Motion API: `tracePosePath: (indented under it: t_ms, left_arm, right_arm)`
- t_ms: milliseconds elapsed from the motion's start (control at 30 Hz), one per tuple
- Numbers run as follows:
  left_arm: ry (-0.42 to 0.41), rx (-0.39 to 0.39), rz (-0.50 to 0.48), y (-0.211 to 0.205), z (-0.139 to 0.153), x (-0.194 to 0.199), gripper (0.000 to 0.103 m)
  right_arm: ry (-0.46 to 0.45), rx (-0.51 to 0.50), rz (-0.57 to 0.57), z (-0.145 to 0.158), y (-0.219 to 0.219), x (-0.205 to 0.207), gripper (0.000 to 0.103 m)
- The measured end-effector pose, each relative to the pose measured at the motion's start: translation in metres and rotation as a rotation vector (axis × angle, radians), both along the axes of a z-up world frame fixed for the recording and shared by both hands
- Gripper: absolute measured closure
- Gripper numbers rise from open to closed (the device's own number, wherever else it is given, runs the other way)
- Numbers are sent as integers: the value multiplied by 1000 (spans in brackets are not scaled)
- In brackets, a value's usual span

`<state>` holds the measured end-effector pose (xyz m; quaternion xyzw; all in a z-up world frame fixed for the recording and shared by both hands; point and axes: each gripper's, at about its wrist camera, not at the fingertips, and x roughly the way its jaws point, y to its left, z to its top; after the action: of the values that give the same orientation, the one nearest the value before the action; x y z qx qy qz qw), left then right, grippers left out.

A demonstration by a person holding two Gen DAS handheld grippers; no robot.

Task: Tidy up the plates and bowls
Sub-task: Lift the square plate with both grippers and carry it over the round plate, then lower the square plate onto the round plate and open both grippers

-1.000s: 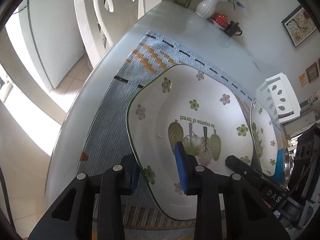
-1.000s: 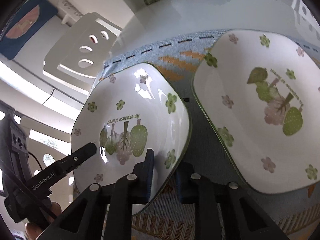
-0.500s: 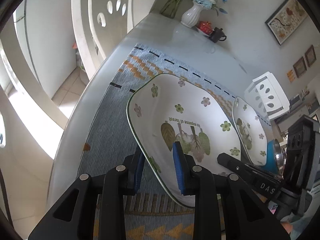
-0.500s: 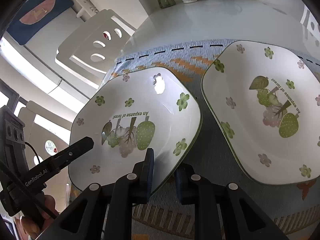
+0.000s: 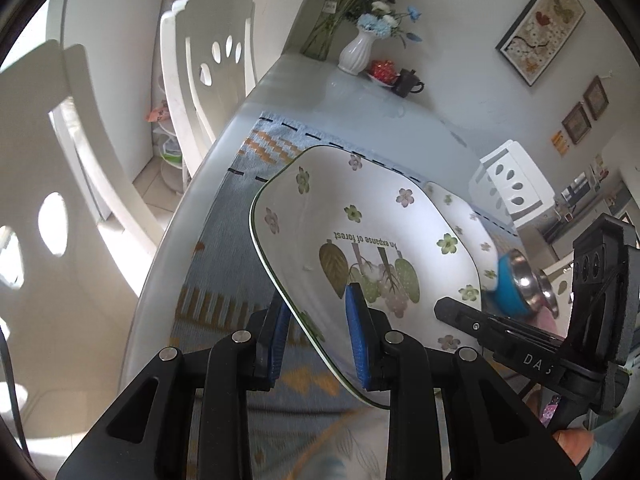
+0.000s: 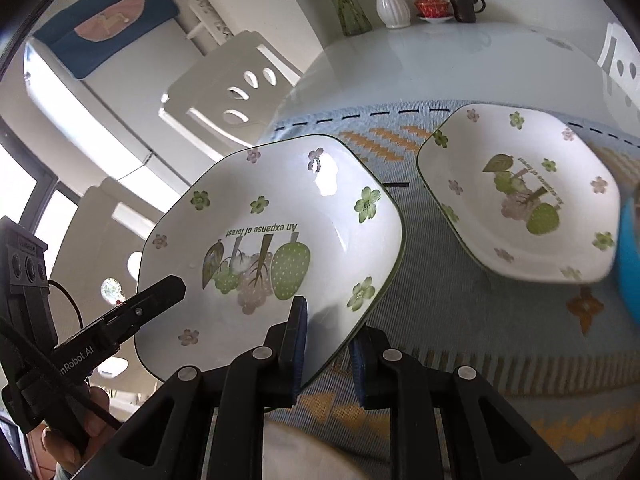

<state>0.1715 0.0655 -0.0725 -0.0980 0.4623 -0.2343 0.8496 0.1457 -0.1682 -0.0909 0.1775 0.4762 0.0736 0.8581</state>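
1. Left claw (image 5: pixel 317 338): one, with blue pads (image 5: pixel 357 334) either side of the near-left rim of the lifted plate (image 5: pixel 372 240), pinching it; in the right wrist view it reaches the plate from the left edge.
2. Lifted plate: one, white with a green rim, small flowers, a fruit motif and the words "An expanse of forest". It is held tilted, clear of the cloth, between the two claws.
3. Right claw (image 6: pixel 329 342): one, pressed together on the near-right rim of the same plate, one pad above the rim and one beneath.
4. Second plate (image 6: pixel 520 196): one, same pattern, lying flat on the cloth to the right of the lifted plate and apart from it.
5. Blue bowl (image 5: pixel 510 288): one, blue outside with a metal lining, at the right edge beside the second plate; blurred.
6. Woven cloth (image 6: pixel 460 300): one, blue with orange motifs and a dashed black line, spread over the desk (image 6: pixel 440 64).
7. Far end of the desk: one white vase (image 6: pixel 392 4) with flowers, one red lidded cup (image 6: pixel 432 4) on a saucer, one dark teapot (image 6: pixel 464 4).
8. White chairs (image 5: pixel 208 68): three counted in the left wrist view, two at left and one at right.
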Motion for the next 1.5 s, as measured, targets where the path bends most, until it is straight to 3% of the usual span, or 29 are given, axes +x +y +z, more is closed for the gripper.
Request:
tracePosePath:
  t_ms: [367,733,1000,1500]
  left_arm:
    - [-26,-6,-58,14,27,-81,79]
    - [-9,0,-117,22,26,-140,79]
    - [43,16,-137,25,5,-163,79]
    - [99,47,-162,24,-23,-166,79]
  right_arm:
    - [-31,-30,-2,30,13,-87,84]
    - [-15,-49,-40,32,20,-155,84]
    - [56,-28,-72,8,24,-188,84]
    - [131,-51,-102,-18,28,-198,82]
